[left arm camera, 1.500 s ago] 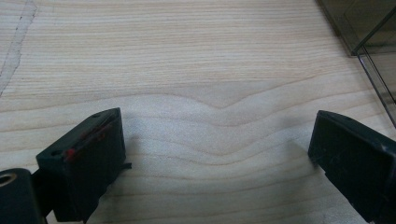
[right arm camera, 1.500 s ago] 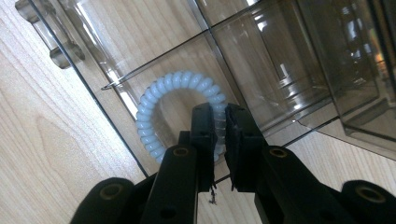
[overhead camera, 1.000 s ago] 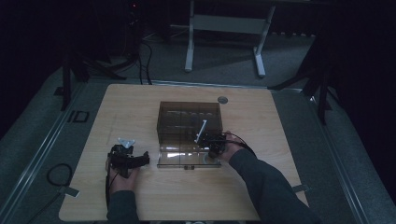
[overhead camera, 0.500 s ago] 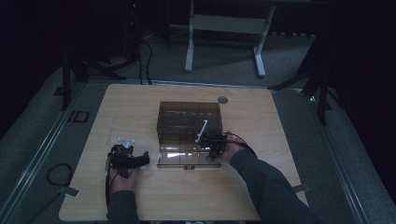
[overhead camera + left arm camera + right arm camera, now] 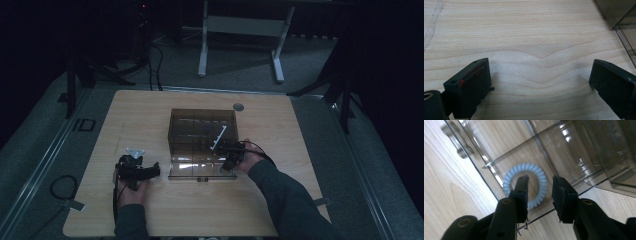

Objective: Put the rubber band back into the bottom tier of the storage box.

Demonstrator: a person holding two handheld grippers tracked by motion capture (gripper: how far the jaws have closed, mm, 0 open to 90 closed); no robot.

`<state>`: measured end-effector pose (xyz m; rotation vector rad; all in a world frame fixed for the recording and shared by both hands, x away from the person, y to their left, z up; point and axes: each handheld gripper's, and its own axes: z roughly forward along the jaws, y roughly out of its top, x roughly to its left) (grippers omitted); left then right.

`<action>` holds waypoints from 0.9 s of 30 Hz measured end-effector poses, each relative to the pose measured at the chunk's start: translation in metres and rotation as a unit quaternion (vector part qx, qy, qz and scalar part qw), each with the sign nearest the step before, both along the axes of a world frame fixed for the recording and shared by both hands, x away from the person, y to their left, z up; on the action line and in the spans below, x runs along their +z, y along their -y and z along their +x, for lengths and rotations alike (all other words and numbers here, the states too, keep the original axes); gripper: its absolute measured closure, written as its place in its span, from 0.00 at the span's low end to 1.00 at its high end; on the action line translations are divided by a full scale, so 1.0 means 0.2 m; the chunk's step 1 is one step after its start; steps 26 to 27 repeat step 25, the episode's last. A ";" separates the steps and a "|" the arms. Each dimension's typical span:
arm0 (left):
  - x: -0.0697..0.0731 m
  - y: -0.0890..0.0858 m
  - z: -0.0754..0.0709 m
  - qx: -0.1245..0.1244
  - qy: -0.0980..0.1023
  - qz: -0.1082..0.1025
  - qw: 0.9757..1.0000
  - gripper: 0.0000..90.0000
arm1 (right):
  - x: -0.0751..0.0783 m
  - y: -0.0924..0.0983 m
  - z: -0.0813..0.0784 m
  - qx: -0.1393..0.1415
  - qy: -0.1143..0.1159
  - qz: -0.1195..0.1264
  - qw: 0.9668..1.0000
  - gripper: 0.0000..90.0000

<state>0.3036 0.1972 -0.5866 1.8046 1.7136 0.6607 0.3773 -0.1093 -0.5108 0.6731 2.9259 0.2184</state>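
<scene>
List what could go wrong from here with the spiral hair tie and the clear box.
1. The right gripper hangs over the spiral hair tie with its jaws slightly apart; one jaw covers part of the ring, so a close may pinch only one side and let it spring away.
2. The clear box has thin walls and dividers close around the tie; the jaws may knock them and shift the box.

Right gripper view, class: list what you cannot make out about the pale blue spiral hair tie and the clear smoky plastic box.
- Pale blue spiral hair tie: the right hand-held gripper covers its lower arc; touching or hovering is unclear.
- Clear smoky plastic box: cut off by the top and right edges.
- White stick, high view: too small and dim to identify.
</scene>
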 end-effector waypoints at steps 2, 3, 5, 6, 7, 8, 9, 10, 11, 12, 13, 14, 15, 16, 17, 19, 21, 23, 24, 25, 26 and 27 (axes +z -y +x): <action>0.00 0.00 0.00 0.000 0.000 0.001 1.000 0.04 | 0.04 0.02 -0.01 -0.004 0.002 0.021 1.000 0.67; 0.00 0.00 0.00 0.000 0.000 0.001 1.000 0.04 | 0.05 0.02 -0.01 -0.005 0.001 0.027 1.000 0.66; 0.00 0.00 0.00 0.000 0.000 0.001 1.000 0.04 | 0.08 0.03 -0.03 -0.009 0.004 0.047 0.999 0.63; 0.00 0.00 0.00 0.000 0.000 0.000 1.000 0.04 | 0.09 0.04 -0.04 -0.012 0.005 0.057 0.998 0.62; 0.00 0.00 0.00 0.000 0.000 0.001 1.000 0.04 | 0.10 0.05 -0.05 -0.011 0.008 0.062 0.998 0.60; 0.00 0.00 0.00 0.000 0.000 0.001 1.000 0.04 | 0.10 0.05 -0.05 -0.013 0.010 0.065 0.998 0.59; 0.00 0.00 0.00 0.000 0.000 0.001 1.000 0.04 | 0.11 0.06 -0.06 -0.015 0.011 0.069 0.997 0.58; 0.00 0.00 0.00 0.000 0.000 0.000 1.000 0.04 | 0.11 0.07 -0.07 -0.015 0.013 0.073 0.997 0.57; 0.00 0.00 0.00 0.000 0.000 0.001 1.000 0.04 | 0.11 0.08 -0.08 -0.016 0.013 0.075 0.997 0.57; 0.00 0.00 0.00 0.000 0.000 0.000 1.000 0.04 | 0.11 0.08 -0.08 -0.016 0.014 0.078 0.997 0.56; 0.00 0.00 0.00 0.000 0.000 0.000 1.000 0.04 | 0.11 0.09 -0.09 -0.017 0.017 0.078 0.997 0.56; 0.00 0.00 0.00 0.000 0.000 0.000 1.000 0.04 | 0.11 0.10 -0.10 -0.020 0.019 0.079 0.997 0.55; 0.00 0.00 0.00 0.000 0.000 0.001 1.000 0.04 | 0.12 0.11 -0.10 -0.024 0.020 0.079 0.996 0.55; 0.00 0.00 0.00 -0.001 0.000 0.001 1.000 0.04 | 0.11 0.12 -0.11 -0.026 0.022 0.083 0.996 0.54; 0.00 0.00 0.00 0.000 0.000 0.001 1.000 0.04 | 0.11 0.13 -0.11 -0.029 0.023 0.087 0.996 0.54; 0.00 0.00 0.00 -0.001 0.000 0.001 1.000 0.04 | 0.12 0.15 -0.12 -0.036 0.023 0.099 0.994 0.53; 0.00 0.00 0.00 0.000 0.000 0.000 1.000 0.04 | 0.12 0.17 -0.14 -0.041 0.024 0.116 0.992 0.53; 0.00 0.00 0.00 0.000 0.000 0.001 1.000 0.04 | 0.11 0.18 -0.15 -0.041 0.025 0.120 0.992 0.52; 0.00 0.00 0.00 0.001 0.001 -0.001 1.000 0.04 | 0.11 0.19 -0.15 -0.043 0.025 0.122 0.991 0.52; 0.00 0.00 0.00 0.001 0.001 -0.001 1.000 0.04 | 0.11 0.21 -0.17 -0.047 0.027 0.131 0.990 0.52; 0.00 0.00 0.00 0.001 0.001 -0.001 1.000 0.04 | 0.11 0.21 -0.17 -0.047 0.027 0.131 0.990 0.52; 0.00 0.00 0.00 0.001 0.001 -0.001 1.000 0.04 | 0.11 0.21 -0.17 -0.047 0.027 0.131 0.990 0.52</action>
